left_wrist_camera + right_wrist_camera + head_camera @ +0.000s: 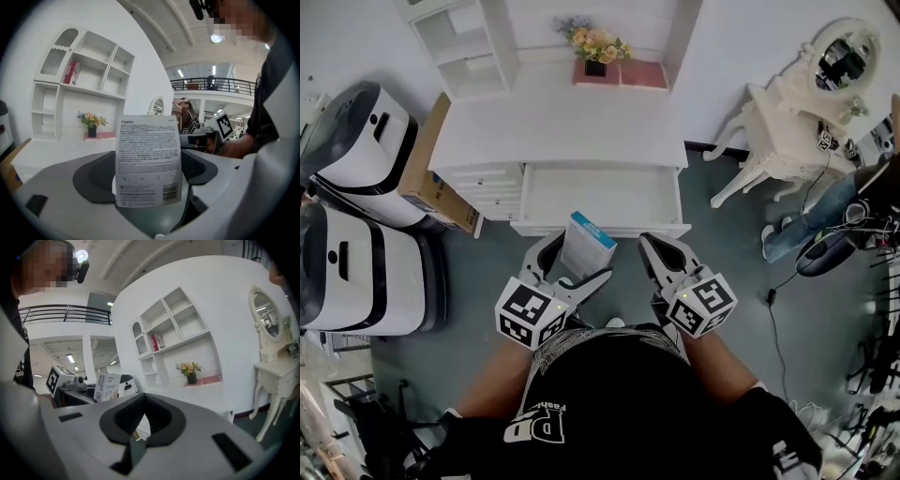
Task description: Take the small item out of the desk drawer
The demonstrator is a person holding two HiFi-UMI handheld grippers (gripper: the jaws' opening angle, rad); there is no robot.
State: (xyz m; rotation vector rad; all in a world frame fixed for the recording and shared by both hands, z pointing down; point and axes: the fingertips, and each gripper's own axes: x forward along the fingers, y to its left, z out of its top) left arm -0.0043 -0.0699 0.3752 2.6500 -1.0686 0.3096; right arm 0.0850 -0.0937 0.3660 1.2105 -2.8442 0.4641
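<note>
A small flat white package with a blue top edge [587,244] is held up in front of the open white drawer [602,195], whose inside looks bare. My left gripper [570,270] is shut on the package's lower part. In the left gripper view the package's printed back [147,159] stands upright between the jaws, hiding the fingertips. My right gripper [659,258] hovers beside it to the right, shut with nothing in it; its pads meet in the right gripper view [139,428]. There the package [107,386] shows off to the left.
The white desk [562,122] carries a flower pot [595,66] and a pink pad [643,73] at the back. A cardboard box [427,173] and two white appliances [366,197] stand left. A white vanity table with a mirror [792,117] and a person's legs [811,220] are right.
</note>
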